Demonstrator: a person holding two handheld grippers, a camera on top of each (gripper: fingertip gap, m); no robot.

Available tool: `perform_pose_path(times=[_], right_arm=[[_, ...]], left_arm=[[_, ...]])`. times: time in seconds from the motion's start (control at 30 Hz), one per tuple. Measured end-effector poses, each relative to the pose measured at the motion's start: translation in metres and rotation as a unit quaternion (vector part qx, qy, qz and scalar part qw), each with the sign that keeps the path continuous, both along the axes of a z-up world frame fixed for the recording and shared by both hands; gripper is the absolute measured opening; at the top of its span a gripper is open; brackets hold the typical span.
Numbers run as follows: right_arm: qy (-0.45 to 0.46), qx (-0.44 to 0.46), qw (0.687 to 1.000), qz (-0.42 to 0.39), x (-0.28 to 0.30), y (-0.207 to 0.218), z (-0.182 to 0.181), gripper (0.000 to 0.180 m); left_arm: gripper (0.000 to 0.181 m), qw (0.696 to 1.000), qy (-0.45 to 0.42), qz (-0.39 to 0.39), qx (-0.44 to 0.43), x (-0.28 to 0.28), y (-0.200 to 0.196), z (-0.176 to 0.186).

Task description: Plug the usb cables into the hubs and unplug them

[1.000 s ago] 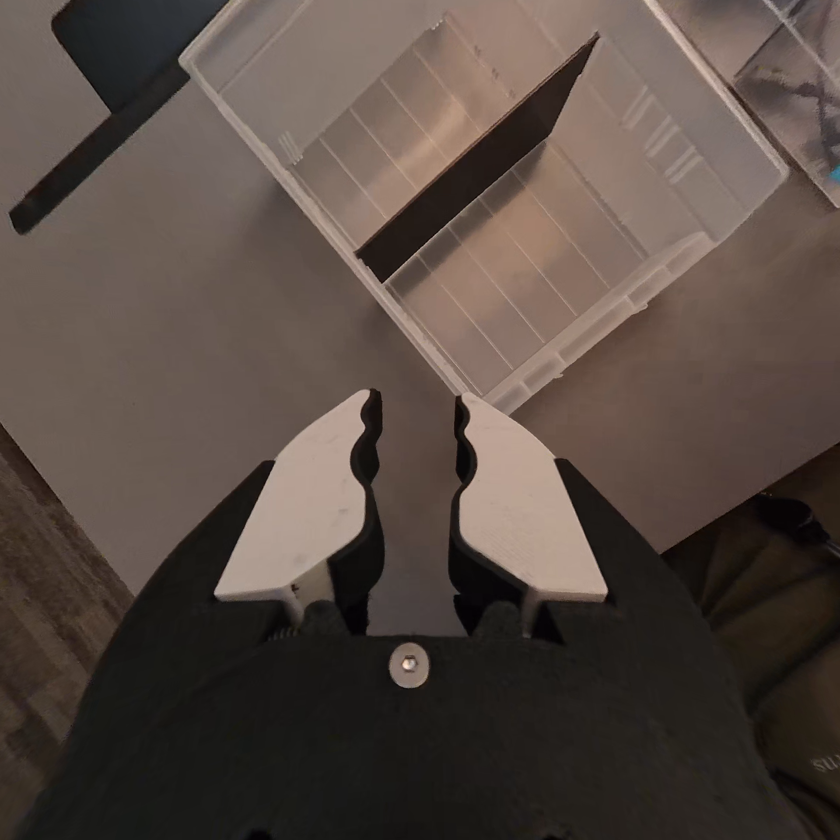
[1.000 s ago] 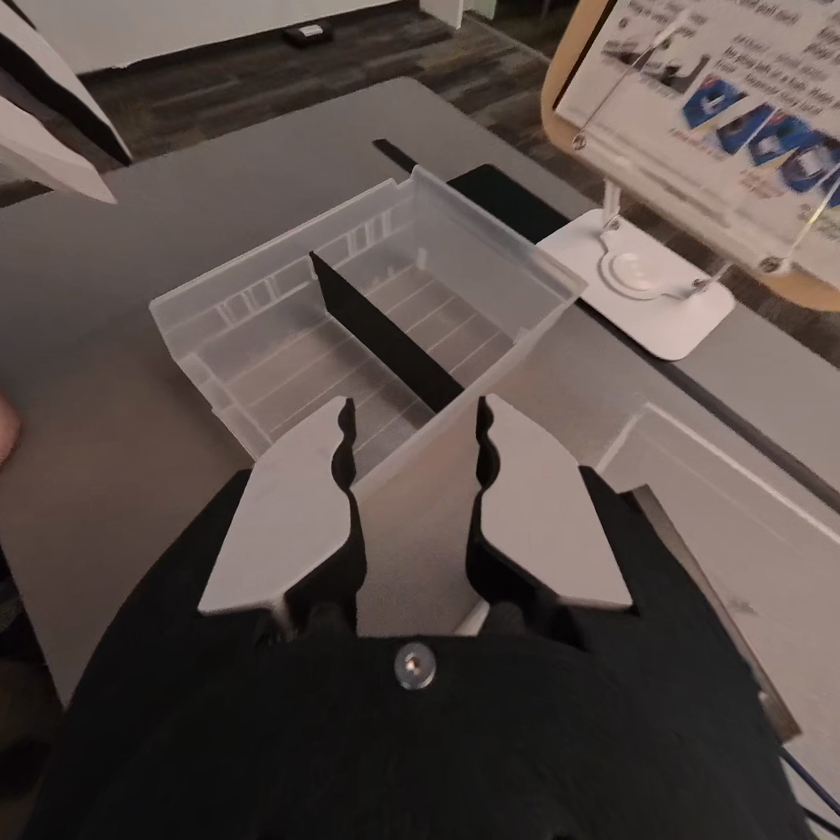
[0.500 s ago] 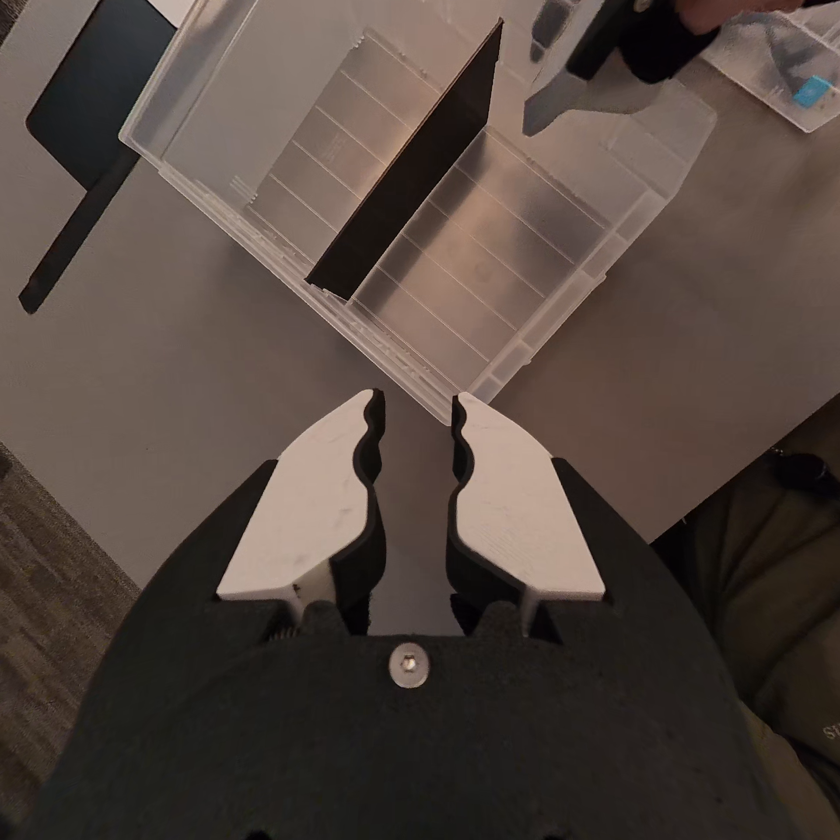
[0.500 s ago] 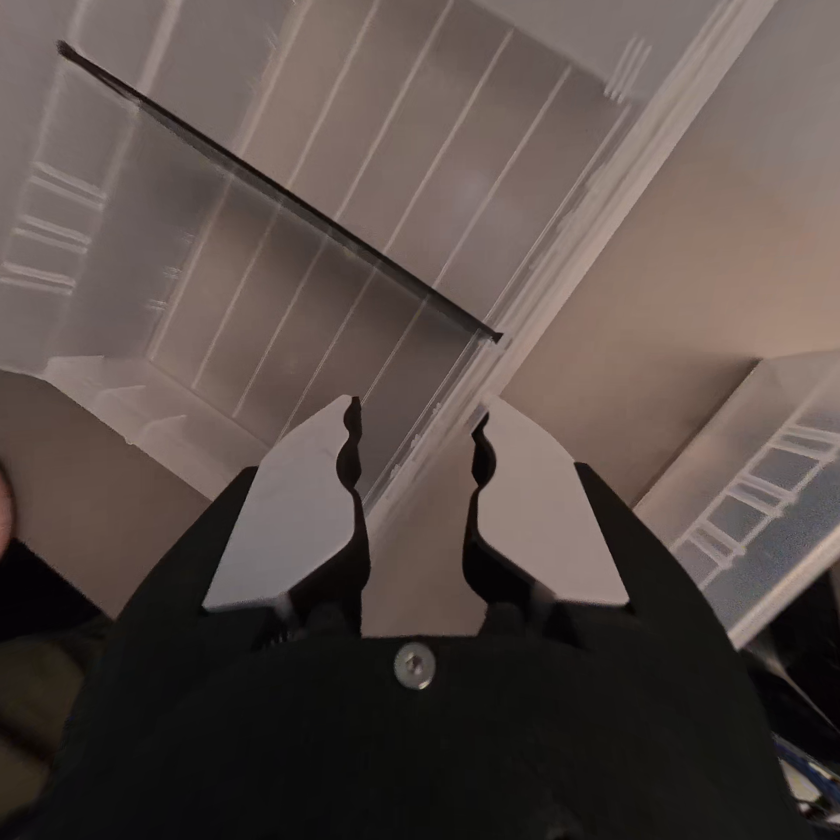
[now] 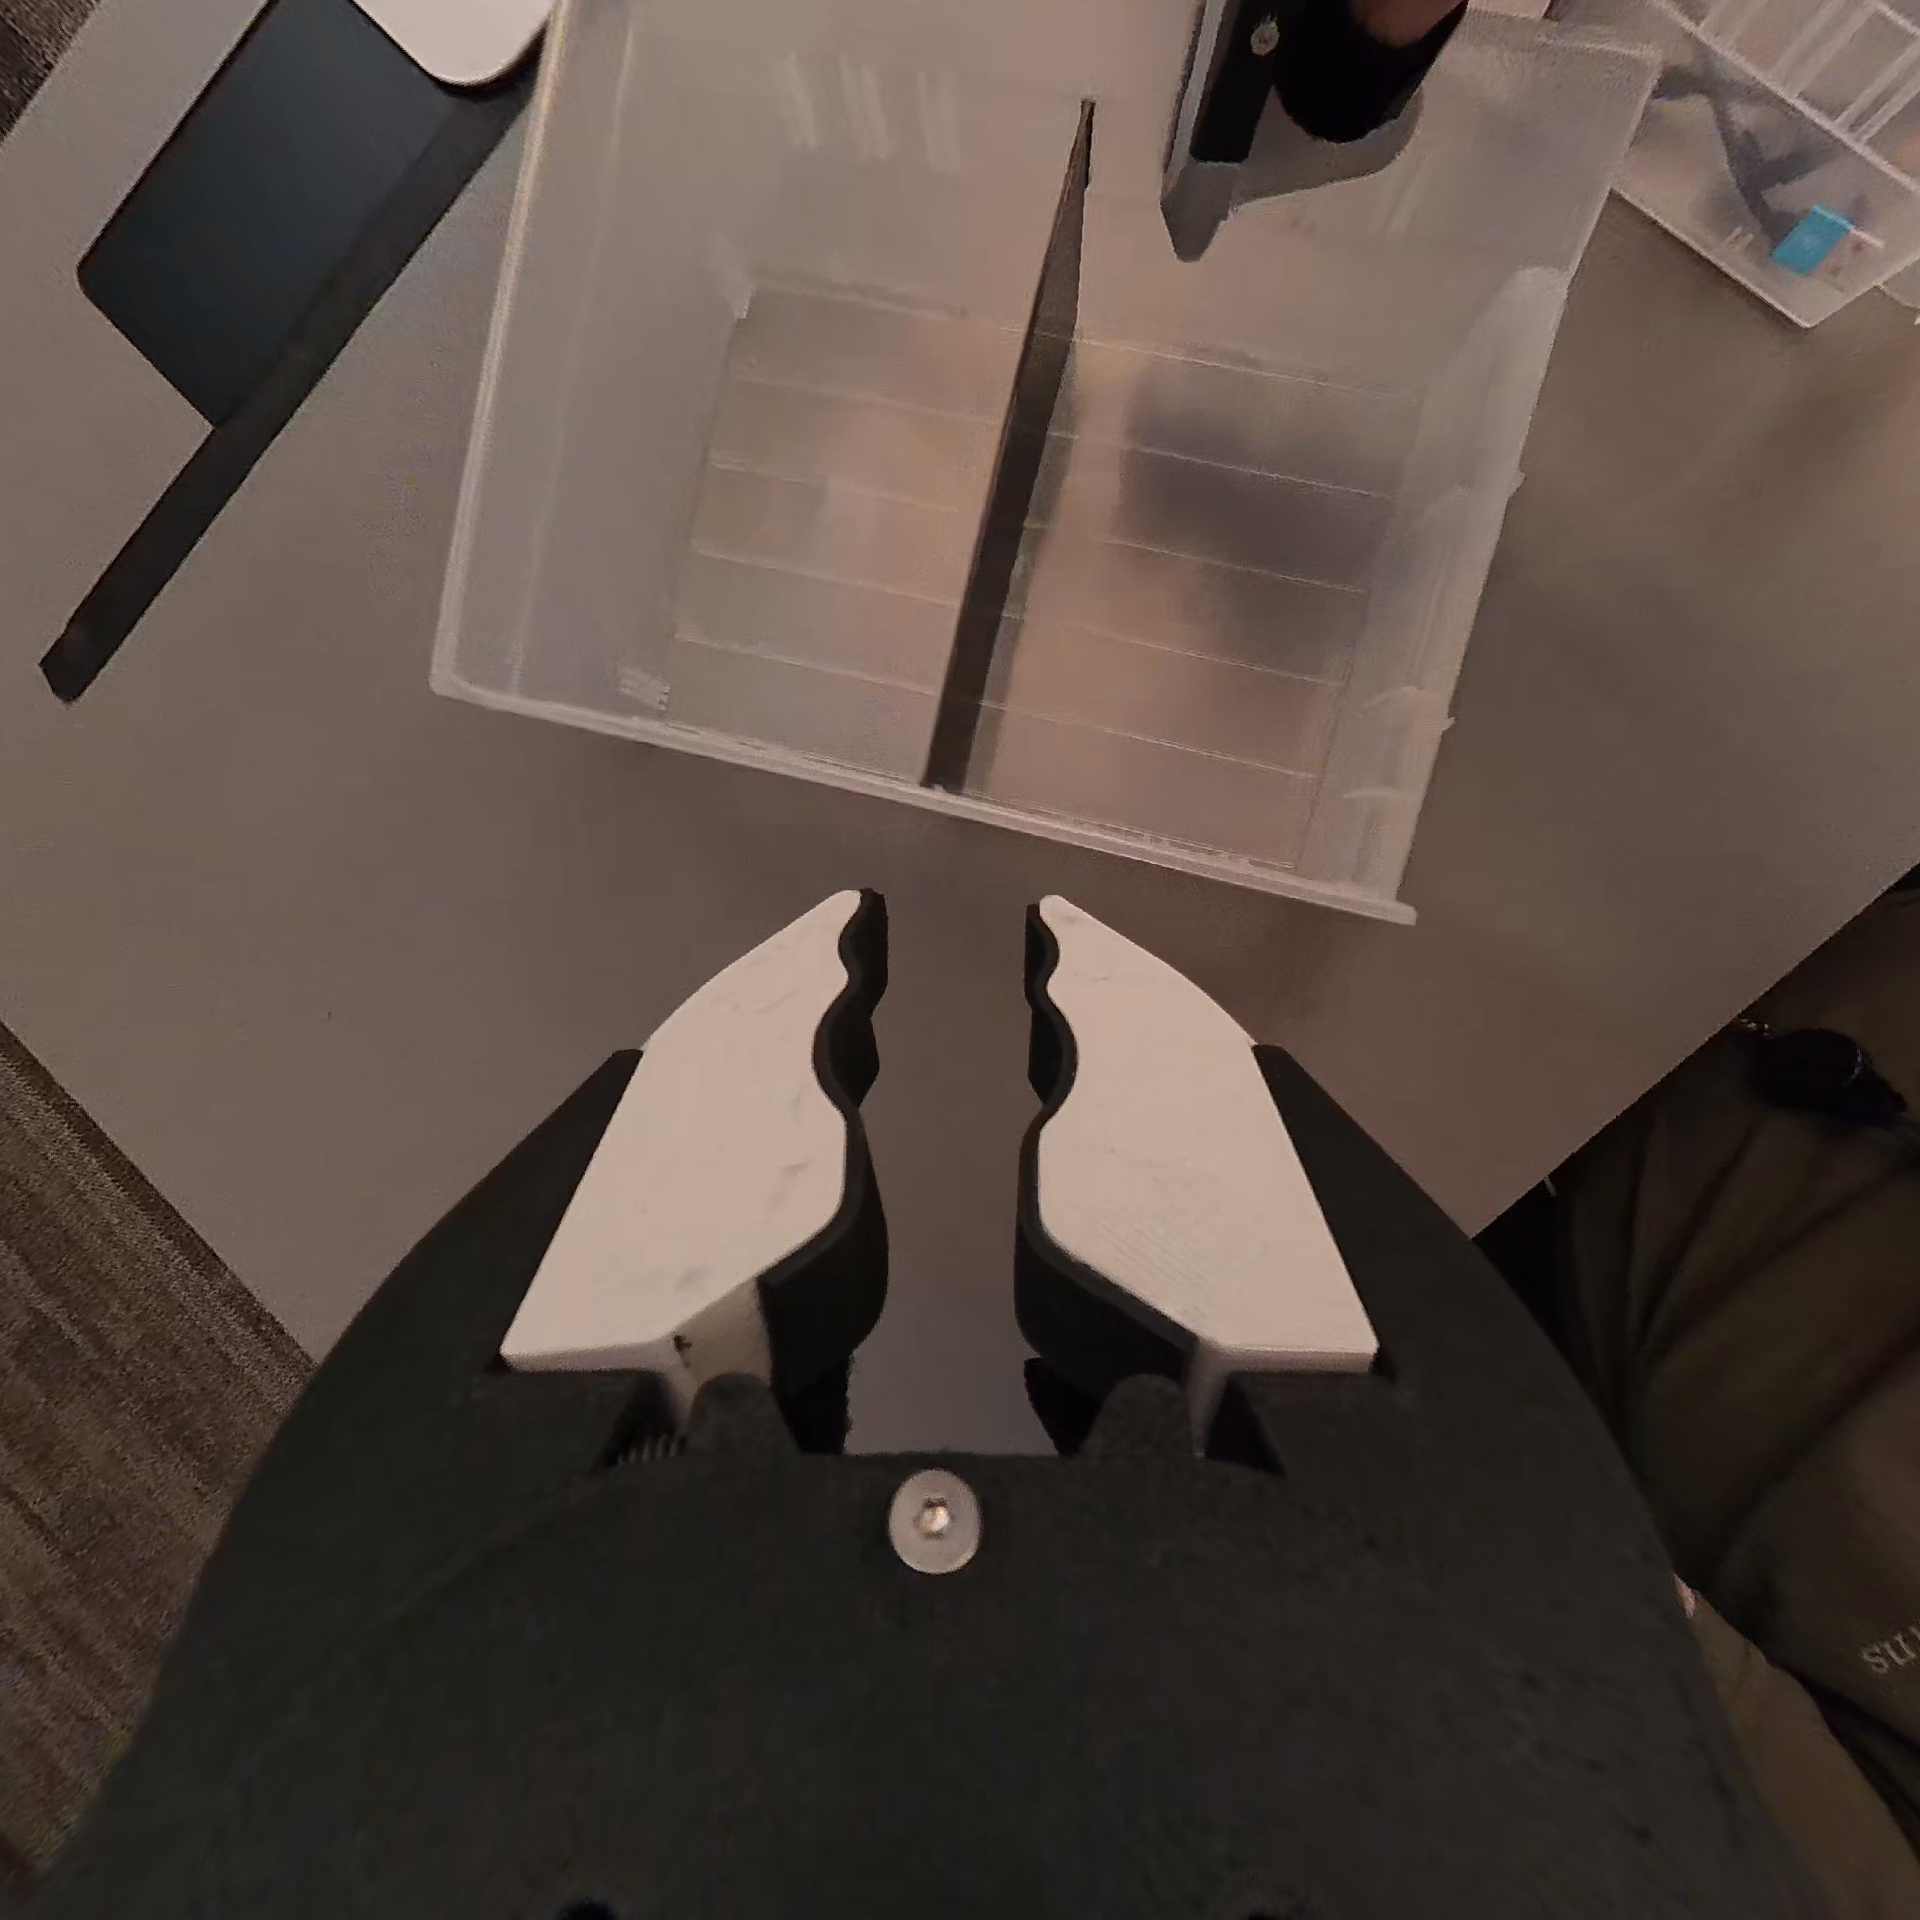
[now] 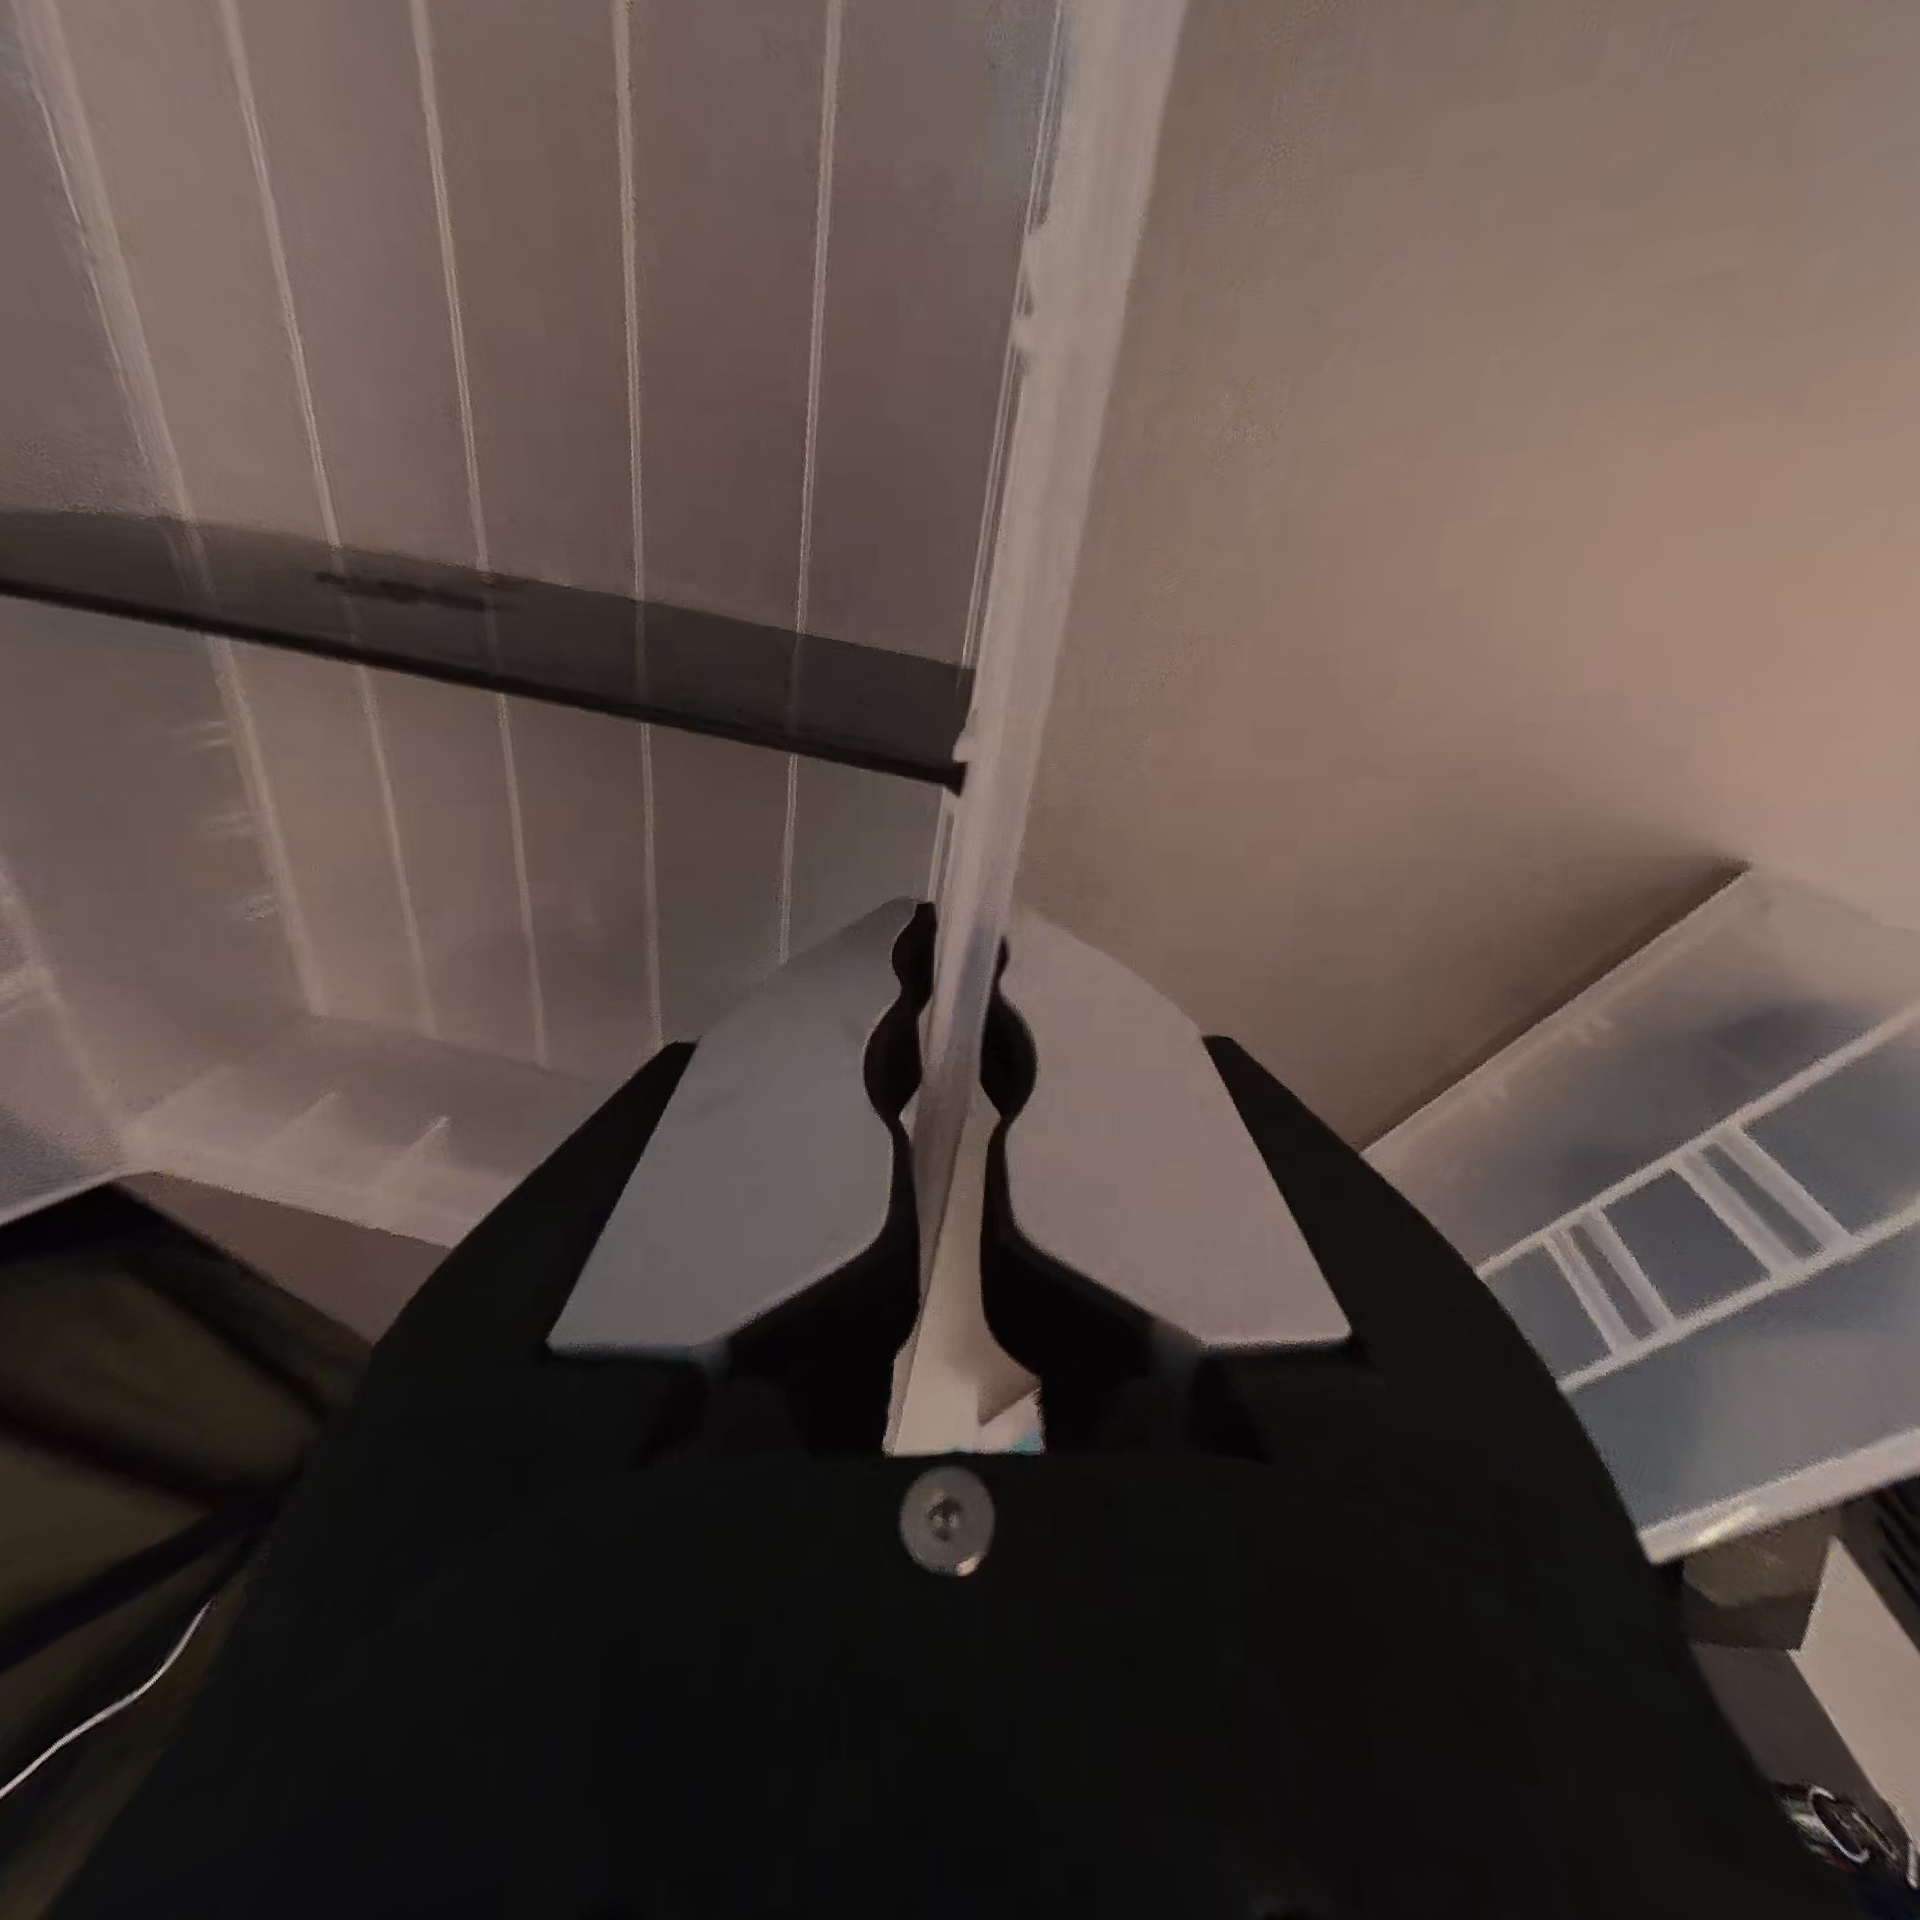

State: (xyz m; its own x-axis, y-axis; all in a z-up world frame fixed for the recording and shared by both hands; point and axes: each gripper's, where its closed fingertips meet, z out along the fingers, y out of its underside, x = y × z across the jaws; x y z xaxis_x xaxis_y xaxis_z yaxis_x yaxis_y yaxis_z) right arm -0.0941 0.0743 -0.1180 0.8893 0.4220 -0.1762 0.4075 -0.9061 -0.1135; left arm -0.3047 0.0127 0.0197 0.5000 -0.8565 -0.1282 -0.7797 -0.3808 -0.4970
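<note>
So your right gripper (image 6: pixel 951 961) has gone from hovering wide open over the clear plastic bin (image 5: pixel 582 436) to having its jaws clamped on the bin's side wall, with the thin translucent edge running straight up between them. In the left wrist view you can see that same gripper at the far wall of the bin (image 5: pixel 1236 156). The bin has also swung round on the grey surface (image 5: pixel 312 883) compared with a moment ago, and the black divider (image 5: pixel 1013 468) now runs almost straight away from your left gripper (image 5: pixel 956 914).

Your left gripper hasn't done much: jaws still parted, nothing between them, hanging above the bare surface just short of the bin's near wall.

As for the actual USB stuff, both halves of this bin look empty. The cables seem to be in the second clear bin (image 5: pixel 1787 135) off to the right, where there's dark wiring and a blue bit, though it's too blurry to be sure. I can't spot a hub anywhere.

My read: you're just shifting this empty bin into place, so no plugging has started.
</note>
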Motion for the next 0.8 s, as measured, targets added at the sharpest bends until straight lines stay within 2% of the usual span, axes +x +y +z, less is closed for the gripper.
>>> perform_pose_path(times=[0.17, 0.3, 0.47, 0.57, 0.67, 0.73, 0.8], right_arm=[[-0.011, -0.019, 0.999, 0.033, -0.001, -0.002, -0.002, 0.007], [0.0, -0.027, 0.999, 0.027, -0.004, -0.002, -0.002, 0.006], [0.003, -0.045, 0.998, 0.037, -0.007, -0.007, 0.004, 0.005], [0.002, -0.064, 0.997, 0.054, -0.008, -0.016, 0.018, 0.004], [0.016, -0.075, 0.995, 0.065, -0.009, -0.026, 0.045, 0.004], [0.019, -0.064, 0.995, 0.073, -0.002, -0.03, 0.071, 0.005], [0.023, -0.045, 0.996, 0.068, 0.018, -0.033, 0.101, 0.005]], left_arm=[[0.023, 1.0, -0.006, 0.002, 0.011, 0.001, 0.001, 0.004], [0.021, 0.999, -0.029, 0.006, 0.045, 0.005, 0.005, 0.019], [0.021, 0.976, -0.155, 0.042, 0.15, 0.008, 0.016, 0.079], [0.023, 0.935, -0.271, 0.079, 0.214, -0.001, 0.016, 0.127], [0.025, 0.881, -0.378, 0.101, 0.266, -0.018, 0.007, 0.169], [0.026, 0.83, -0.449, 0.096, 0.317, -0.032, -0.007, 0.201], [0.03, 0.763, -0.519, 0.097, 0.373, -0.051, -0.024, 0.232]])
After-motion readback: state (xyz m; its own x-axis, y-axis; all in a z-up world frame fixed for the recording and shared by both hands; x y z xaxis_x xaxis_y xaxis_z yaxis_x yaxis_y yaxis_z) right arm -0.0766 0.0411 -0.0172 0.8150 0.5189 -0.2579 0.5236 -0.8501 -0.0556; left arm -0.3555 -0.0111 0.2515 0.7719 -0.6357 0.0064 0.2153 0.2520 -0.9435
